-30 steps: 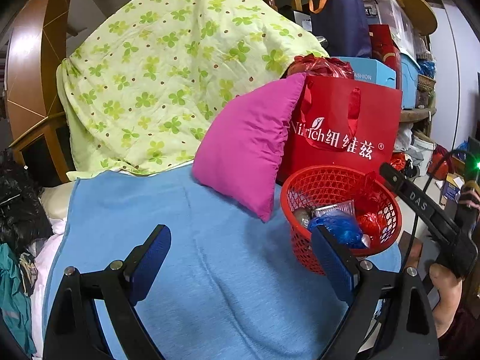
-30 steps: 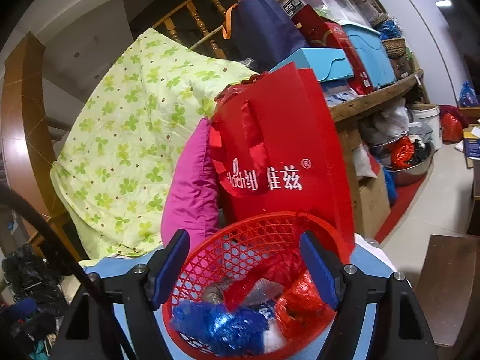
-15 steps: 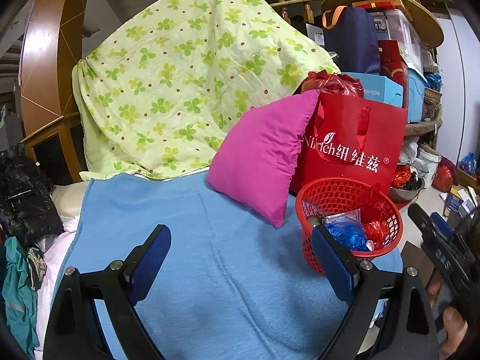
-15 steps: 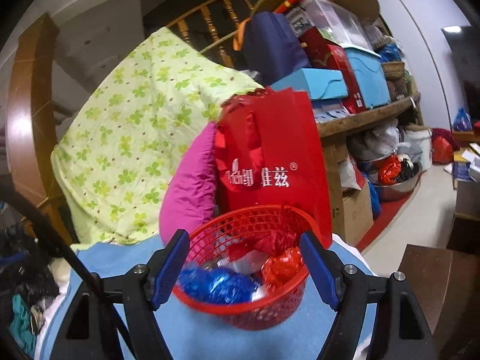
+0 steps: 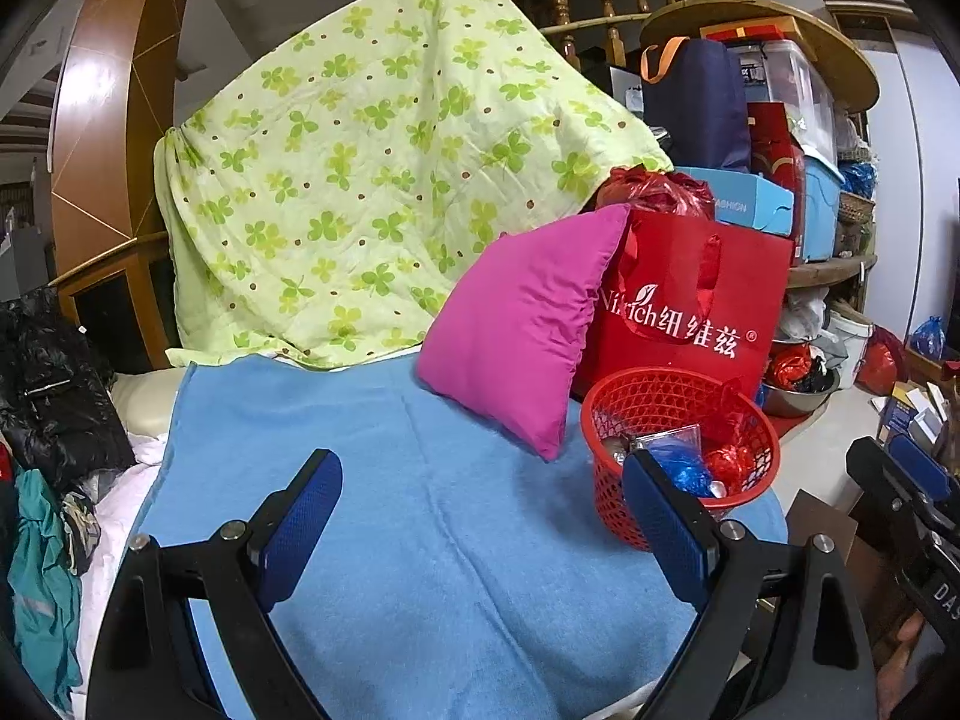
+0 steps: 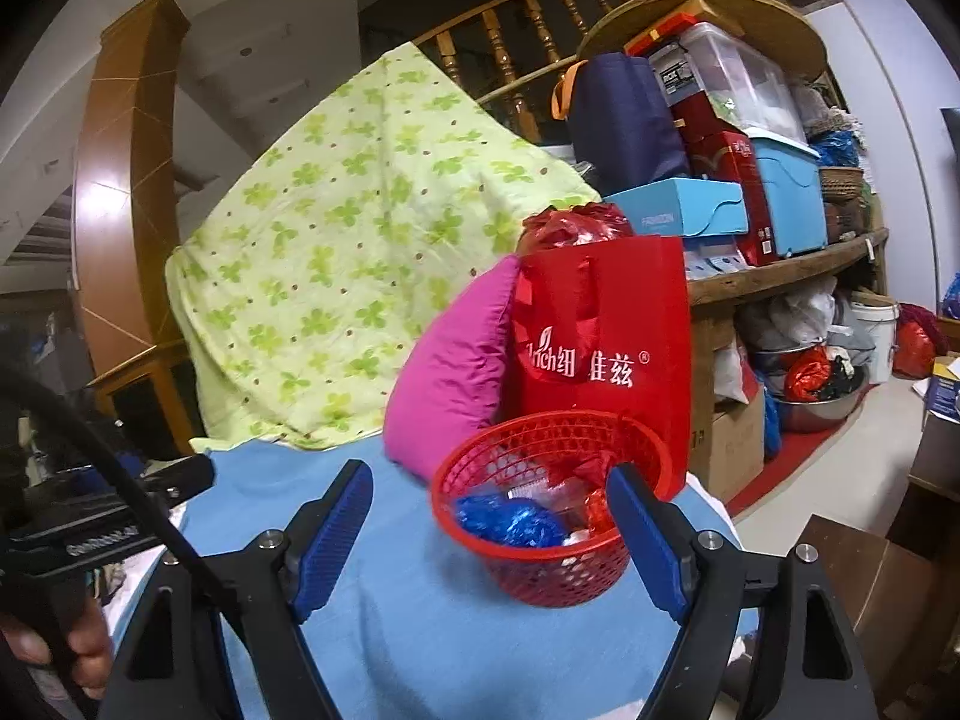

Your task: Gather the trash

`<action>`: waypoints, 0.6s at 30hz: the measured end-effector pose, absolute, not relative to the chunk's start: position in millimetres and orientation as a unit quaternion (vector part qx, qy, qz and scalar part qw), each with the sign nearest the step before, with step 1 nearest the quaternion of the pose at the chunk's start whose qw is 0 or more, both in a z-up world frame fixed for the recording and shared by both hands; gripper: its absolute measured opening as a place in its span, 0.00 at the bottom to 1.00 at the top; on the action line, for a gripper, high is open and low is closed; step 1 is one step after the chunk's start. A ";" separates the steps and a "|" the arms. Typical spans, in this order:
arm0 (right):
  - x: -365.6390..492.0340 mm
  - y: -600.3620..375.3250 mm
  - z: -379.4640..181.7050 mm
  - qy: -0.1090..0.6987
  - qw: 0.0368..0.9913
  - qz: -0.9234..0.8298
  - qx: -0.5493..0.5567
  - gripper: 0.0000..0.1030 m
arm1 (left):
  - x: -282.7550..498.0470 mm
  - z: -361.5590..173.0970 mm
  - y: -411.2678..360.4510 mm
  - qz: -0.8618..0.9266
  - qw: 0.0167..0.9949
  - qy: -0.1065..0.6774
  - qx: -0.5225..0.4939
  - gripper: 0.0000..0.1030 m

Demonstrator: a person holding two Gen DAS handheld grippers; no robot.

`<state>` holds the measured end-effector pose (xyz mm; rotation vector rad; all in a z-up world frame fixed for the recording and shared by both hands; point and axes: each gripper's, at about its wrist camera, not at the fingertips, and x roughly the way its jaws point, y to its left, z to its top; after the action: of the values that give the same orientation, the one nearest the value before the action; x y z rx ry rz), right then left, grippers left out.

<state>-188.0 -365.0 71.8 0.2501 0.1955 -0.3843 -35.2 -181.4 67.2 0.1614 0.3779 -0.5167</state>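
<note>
A red mesh basket [image 5: 630, 396] [image 6: 480, 468] stands on the blue blanket [image 5: 420, 528] [image 6: 420, 612] at its right end. It holds crumpled blue wrappers [image 5: 681, 468] [image 6: 507, 519], red wrappers [image 5: 729, 459] [image 6: 597, 510] and a clear plastic piece [image 6: 540, 489]. My left gripper [image 5: 480, 516] is open and empty, above the blanket, left of the basket. My right gripper [image 6: 489, 531] is open and empty, pulled back in front of the basket.
A pink pillow [image 5: 522, 324] leans behind the basket beside a red paper bag [image 5: 690, 306]. A green clover quilt [image 5: 372, 180] hangs behind. Dark clothes [image 5: 48, 372] pile at the left. Cluttered shelves [image 6: 780, 264] and floor items [image 6: 822, 384] stand at right.
Both grippers have pulled back and away from the basket. The right gripper was over the basket and now sits in front of it. Both stayed open and empty.
</note>
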 end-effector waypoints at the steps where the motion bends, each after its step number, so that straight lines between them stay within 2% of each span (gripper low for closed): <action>1: -189.6 -362.4 73.6 0.099 0.970 -0.189 0.120 0.81 | -37.9 68.0 -180.8 -0.254 0.946 0.184 0.080 0.92; 18: -222.9 -323.5 106.1 0.108 0.974 -0.191 0.057 0.81 | -72.5 89.9 -160.8 -0.258 0.950 0.154 0.083 0.92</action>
<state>-222.9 -323.5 106.1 0.1157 0.2181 -0.3844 -72.5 -160.8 89.9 0.1689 0.3125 -0.5245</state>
